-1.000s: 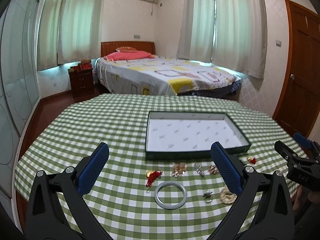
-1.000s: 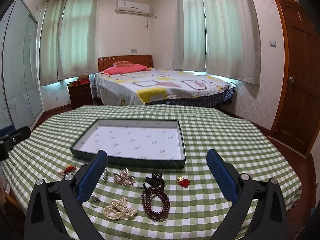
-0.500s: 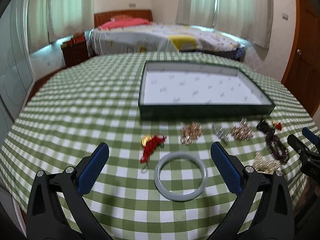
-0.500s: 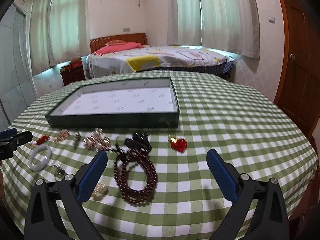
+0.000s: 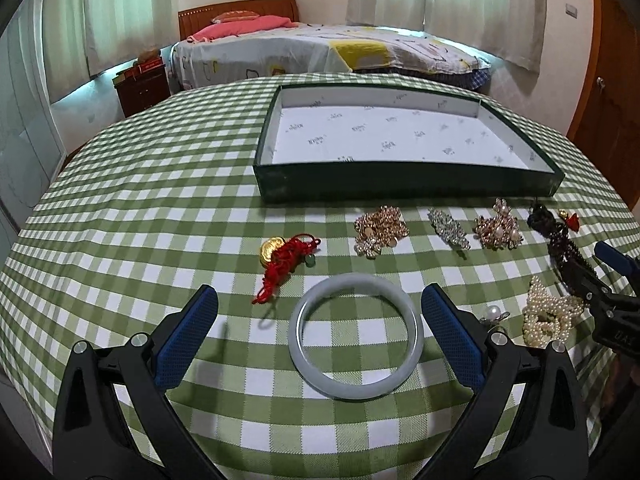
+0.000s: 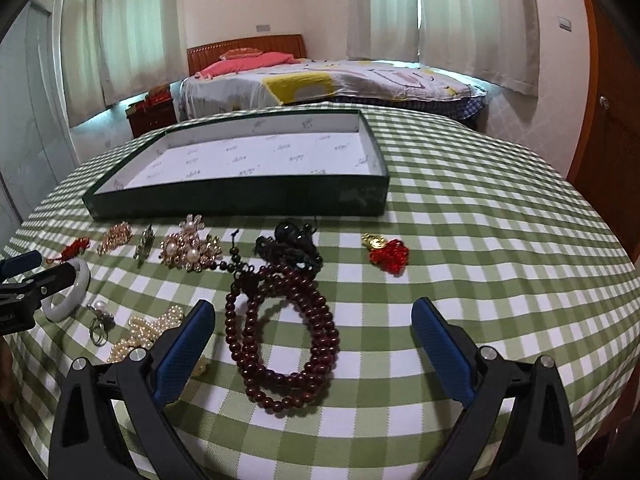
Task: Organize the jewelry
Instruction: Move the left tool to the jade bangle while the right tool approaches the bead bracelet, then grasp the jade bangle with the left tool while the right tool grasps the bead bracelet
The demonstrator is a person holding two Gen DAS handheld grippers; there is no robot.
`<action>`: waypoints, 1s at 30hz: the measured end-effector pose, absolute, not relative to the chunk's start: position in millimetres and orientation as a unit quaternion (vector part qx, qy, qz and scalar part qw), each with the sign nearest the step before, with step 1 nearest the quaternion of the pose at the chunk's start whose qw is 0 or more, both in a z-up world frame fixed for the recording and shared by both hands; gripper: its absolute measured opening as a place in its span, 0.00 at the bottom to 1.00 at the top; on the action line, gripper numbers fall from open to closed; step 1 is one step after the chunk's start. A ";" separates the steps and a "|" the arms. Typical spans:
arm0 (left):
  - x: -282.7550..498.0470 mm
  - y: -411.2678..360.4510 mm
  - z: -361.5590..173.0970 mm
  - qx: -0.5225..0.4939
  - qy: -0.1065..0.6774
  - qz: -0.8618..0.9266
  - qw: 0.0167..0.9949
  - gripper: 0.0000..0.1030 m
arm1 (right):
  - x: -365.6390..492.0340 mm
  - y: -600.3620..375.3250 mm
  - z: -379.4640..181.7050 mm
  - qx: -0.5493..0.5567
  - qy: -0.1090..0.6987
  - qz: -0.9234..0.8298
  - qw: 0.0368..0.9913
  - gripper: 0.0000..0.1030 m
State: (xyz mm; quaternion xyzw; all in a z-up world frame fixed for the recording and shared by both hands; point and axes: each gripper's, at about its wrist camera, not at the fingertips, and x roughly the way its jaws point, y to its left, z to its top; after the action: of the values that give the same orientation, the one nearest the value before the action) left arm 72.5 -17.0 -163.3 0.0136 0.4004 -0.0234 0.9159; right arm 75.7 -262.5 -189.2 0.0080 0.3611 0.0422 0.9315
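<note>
A pale jade bangle (image 5: 355, 336) lies on the green checked tablecloth, between the fingers of my open left gripper (image 5: 318, 322), untouched. My open right gripper (image 6: 312, 334) hovers over a dark red bead necklace (image 6: 280, 336). An empty green tray with white lining (image 5: 408, 182) stands behind the jewelry; it also shows in the right wrist view (image 6: 240, 196). A red knot charm with a gold coin (image 5: 286, 256), gold brooches (image 5: 380, 230), a pearl string (image 5: 550, 316) and a second red charm (image 6: 386, 254) lie in front of it.
A pearl ring (image 6: 98, 320) lies near the pearls. The round table's edge (image 5: 48, 360) is close on the left. A bed (image 5: 320, 52) and a brown door (image 6: 612, 120) stand beyond the table.
Both grippers have dropped lower and moved forward over the table. The bangle now sits between the left fingers, and the bead necklace sits between the right fingers.
</note>
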 end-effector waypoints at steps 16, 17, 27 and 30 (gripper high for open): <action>81.8 -14.2 -177.2 0.004 0.428 -0.028 0.903 0.96 | 76.0 -271.9 -189.6 0.010 0.364 0.027 0.931 0.46; 82.0 -17.7 -177.8 0.015 0.430 -0.024 0.903 0.96 | 76.3 -271.5 -189.4 0.010 0.364 0.027 0.931 0.46; 79.2 -19.6 -178.8 0.013 0.431 -0.027 0.902 0.96 | 74.4 -272.1 -188.6 0.013 0.363 0.029 0.931 0.46; 79.8 -19.0 -178.1 0.010 0.431 -0.027 0.902 0.95 | 74.2 -273.0 -188.4 0.016 0.362 0.030 0.931 0.38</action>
State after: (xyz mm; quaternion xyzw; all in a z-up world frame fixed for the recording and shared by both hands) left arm 79.8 -19.0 -178.1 0.0095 0.4310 -0.0275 0.9019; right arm 74.2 -273.0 -188.3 0.0162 0.3622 0.0302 0.9315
